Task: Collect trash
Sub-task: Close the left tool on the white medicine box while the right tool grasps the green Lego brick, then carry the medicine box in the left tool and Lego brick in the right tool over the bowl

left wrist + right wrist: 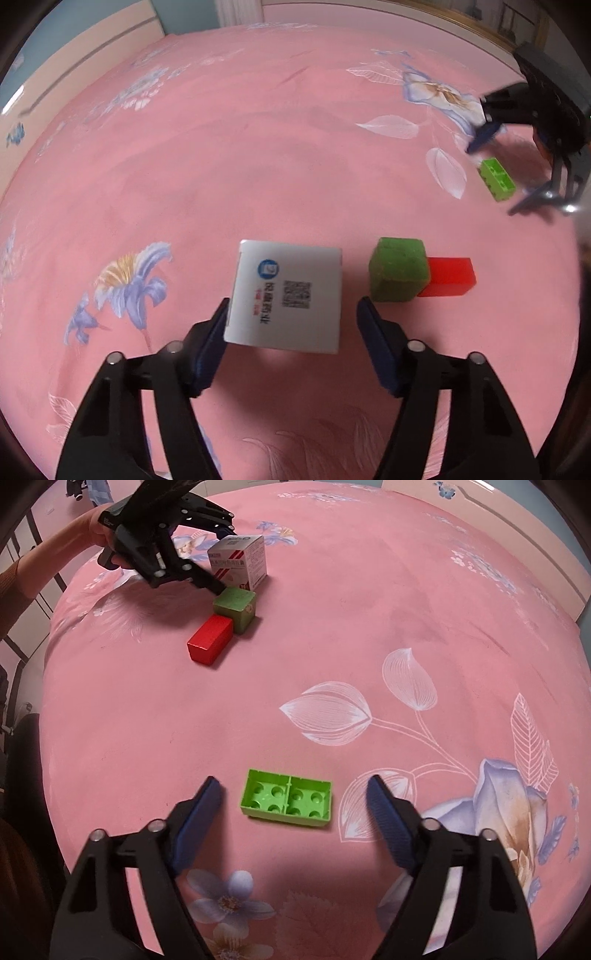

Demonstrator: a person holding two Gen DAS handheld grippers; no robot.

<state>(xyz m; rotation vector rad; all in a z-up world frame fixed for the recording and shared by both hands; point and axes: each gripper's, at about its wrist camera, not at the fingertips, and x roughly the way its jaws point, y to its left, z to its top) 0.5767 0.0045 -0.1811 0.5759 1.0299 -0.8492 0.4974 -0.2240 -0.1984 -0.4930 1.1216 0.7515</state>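
Left gripper is seen straddling a white carton on the pink floral bedsheet. Its jaws are partly spread: the left pad appears to be touching the carton's edge, while a clear gap is seen at the right pad, so no pinch is made. The carton is printed with a blue logo and a QR code.

Just right of the carton, a green cube is seen, with a red block touching its far side.

Right gripper is held over a green toy brick, lying hollow side up on the sheet. Jaws are spread, with gaps on both sides of the brick; nothing is gripped.

From the right wrist view, the left gripper is seen held by a hand, well apart from the brick, beside the carton, cube and red block.
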